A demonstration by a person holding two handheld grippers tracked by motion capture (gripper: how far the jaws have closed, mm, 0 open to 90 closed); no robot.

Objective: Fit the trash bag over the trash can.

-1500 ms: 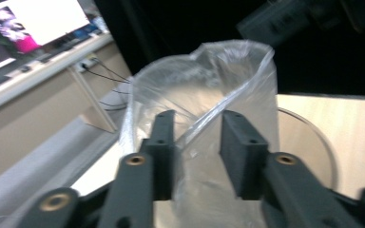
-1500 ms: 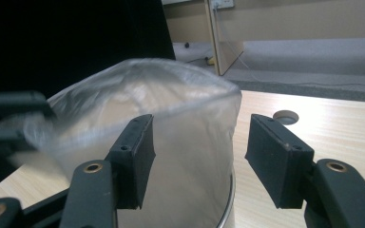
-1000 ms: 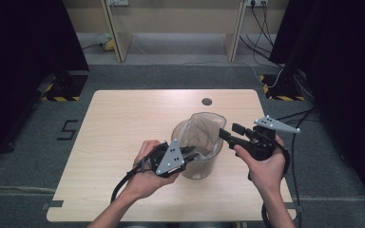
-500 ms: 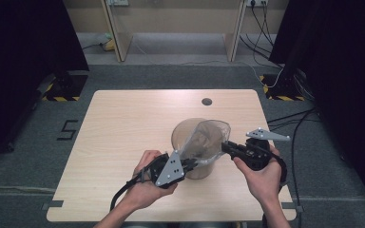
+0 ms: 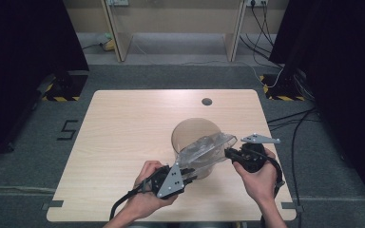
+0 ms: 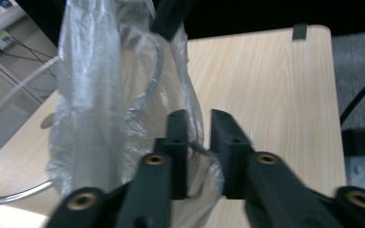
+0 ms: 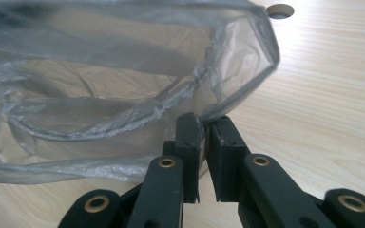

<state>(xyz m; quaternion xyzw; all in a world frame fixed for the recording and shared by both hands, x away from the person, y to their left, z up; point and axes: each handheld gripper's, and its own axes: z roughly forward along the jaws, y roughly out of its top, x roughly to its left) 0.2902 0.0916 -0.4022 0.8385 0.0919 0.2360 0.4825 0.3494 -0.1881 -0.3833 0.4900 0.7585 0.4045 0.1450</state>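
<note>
Lower left of centre in the high view, your left gripper point(image 5: 189, 172) pinches the near edge of the clear plastic bag point(image 5: 204, 147). In the left gripper view its jaws have just been opening a little, with only a fold of film between the pads point(image 6: 178, 142), so that hold may slip.

The bag is stretched over the round transparent container point(image 5: 196, 137) at the middle of the table point(image 5: 123, 142).

At lower right, your right gripper point(image 5: 229, 154) is clamped on the bag's rim; its jaws have just been closing on the film.

Pull outward too hard and the thin film could tear or the container tip.

The container's near wall and base are hidden behind the crumpled plastic.
</note>
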